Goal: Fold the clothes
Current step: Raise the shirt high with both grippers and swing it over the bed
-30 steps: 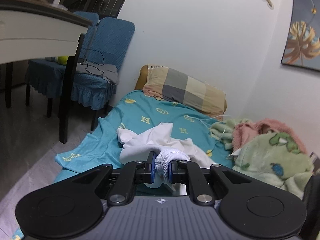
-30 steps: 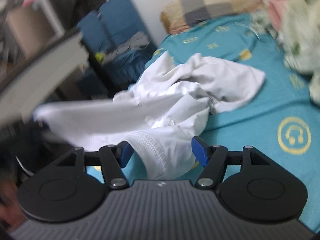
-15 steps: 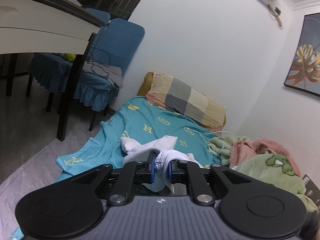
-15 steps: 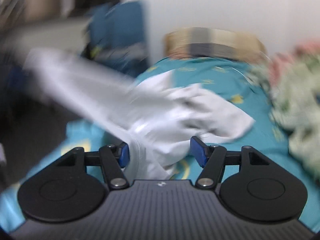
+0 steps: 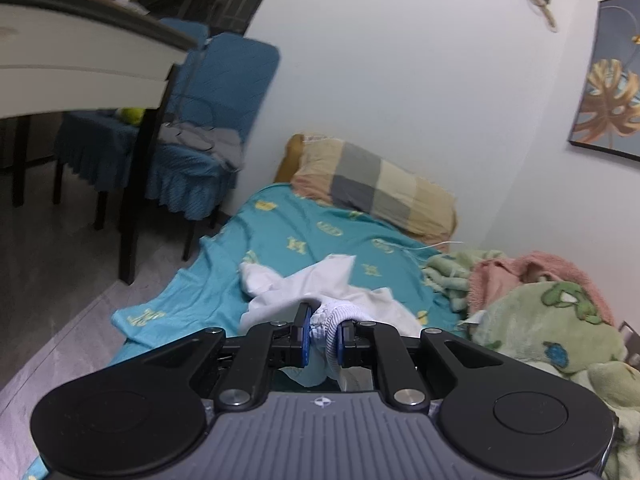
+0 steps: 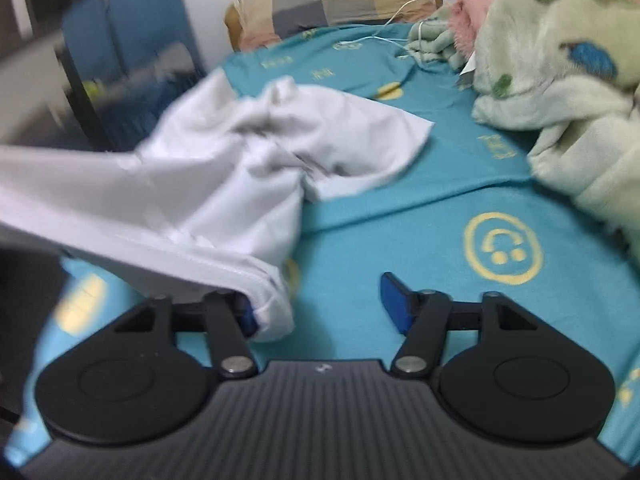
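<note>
A white garment [image 5: 316, 288] lies crumpled on the teal bed sheet [image 5: 280, 248]. My left gripper [image 5: 322, 336] is shut on a ribbed hem of the garment and holds it lifted above the bed. In the right wrist view the same white garment [image 6: 224, 168] stretches from the left edge across the sheet. My right gripper [image 6: 316, 300] is open; a hem of the garment drapes over its left finger [image 6: 246, 312], while the right finger [image 6: 394, 300] is bare.
A checked pillow [image 5: 376, 192] lies at the head of the bed by the wall. Green and pink fleece blankets [image 5: 540, 312] are heaped on the right. A white cable [image 6: 392, 20] lies near the pillow. Blue-covered chairs [image 5: 208, 120] and a table [image 5: 80, 68] stand left.
My right gripper has swung right and down toward the sheet, and the garment now sits only on its left finger. My left gripper has lifted and tilted up, still clamped on the hem.
</note>
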A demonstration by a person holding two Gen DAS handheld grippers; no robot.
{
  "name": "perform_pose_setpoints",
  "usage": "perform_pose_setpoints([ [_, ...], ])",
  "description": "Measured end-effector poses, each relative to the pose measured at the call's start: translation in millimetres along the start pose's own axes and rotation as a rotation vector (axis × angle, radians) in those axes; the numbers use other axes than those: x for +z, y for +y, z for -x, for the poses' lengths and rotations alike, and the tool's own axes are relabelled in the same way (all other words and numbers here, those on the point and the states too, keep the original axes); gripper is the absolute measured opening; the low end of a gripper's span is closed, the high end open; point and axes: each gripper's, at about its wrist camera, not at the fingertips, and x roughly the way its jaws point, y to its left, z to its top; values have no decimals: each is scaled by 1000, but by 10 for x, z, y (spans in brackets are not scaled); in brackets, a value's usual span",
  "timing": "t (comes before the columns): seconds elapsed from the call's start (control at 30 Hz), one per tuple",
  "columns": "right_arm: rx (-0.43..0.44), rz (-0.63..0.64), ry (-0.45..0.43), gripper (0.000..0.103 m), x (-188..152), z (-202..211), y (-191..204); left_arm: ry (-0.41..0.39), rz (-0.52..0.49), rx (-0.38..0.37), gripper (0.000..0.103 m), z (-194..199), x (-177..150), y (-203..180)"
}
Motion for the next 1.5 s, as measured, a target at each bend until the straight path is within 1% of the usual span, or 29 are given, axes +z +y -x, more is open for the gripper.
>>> perform_pose_setpoints([
  [0.03,-27,1,-23,33,-7,15,-14,16,-4,17,12,-45,-24,-3],
  [0.07,-53,3,-46,26,-15,30,-29,27,-11,32,12,-89,-51,-19],
  [0.1,-72,-14,-97,18,8,99,-60,35,-19,46,12,-132,-78,-39],
  [0.13,-84,-39,-164,15,50,204,-99,31,-25,50,12,-152,-102,-67],
  [0.2,-99,-78,-273,14,149,408,-163,4,-43,51,11,-151,-140,-144],
  [0.23,-98,-88,-312,13,202,506,-182,-28,-53,47,11,-102,-156,-182],
  [0.3,-84,-80,-366,12,343,703,-187,-86,-59,53,10,44,-140,-262],
  [0.37,-57,-61,-422,11,531,940,-172,-147,-29,32,10,227,-4,-336],
  [0.43,-28,-41,-496,11,750,1233,-159,-232,-21,16,9,458,210,-458],
  [0.53,25,-16,-603,10,1151,1785,-123,-347,-27,-12,9,863,644,-707],
  [0.63,77,3,-719,10,1591,2462,-108,-447,-53,-44,9,1318,1159,-997],
  [0.73,118,27,-826,10,1984,3235,-106,-561,-112,-70,9,1855,1707,-1362],
  [0.8,148,12,-872,9,2205,3755,-153,-609,-139,-83,9,2231,2038,-1579],
  [0.9,207,-4,-925,9,2441,4511,-238,-679,-187,-109,9,2766,2428,-1869],
  [1.0,208,24,-1004,9,2517,5173,-228,-732,-228,-141,9,3292,2636,-2137],
  [1.1,231,32,-1044,9,2591,5578,-270,-745,-251,-154,9,3608,2814,-2323],
  [1.17,236,37,-1034,9,2684,5633,-275,-733,-270,-155,9,3737,2908,-2407],
  [1.2,238,39,-1025,9,2736,5638,-275,-726,-279,-147,9,3719,2943,-2426],
  [1.27,232,51,-992,9,2849,5470,-252,-708,-294,-126,9,3588,2985,-2441],
  [1.3,223,60,-973,9,2904,5333,-237,-693,-294,-116,9,3453,2995,-2419],
  [1.37,198,78,-921,9,2970,4929,-182,-655,-290,-95,9,3123,3019,-2349],
  [1.5,156,93,-820,9,3058,3930,-112,-550,-287,-40,9,2023,2978,-2081],
])
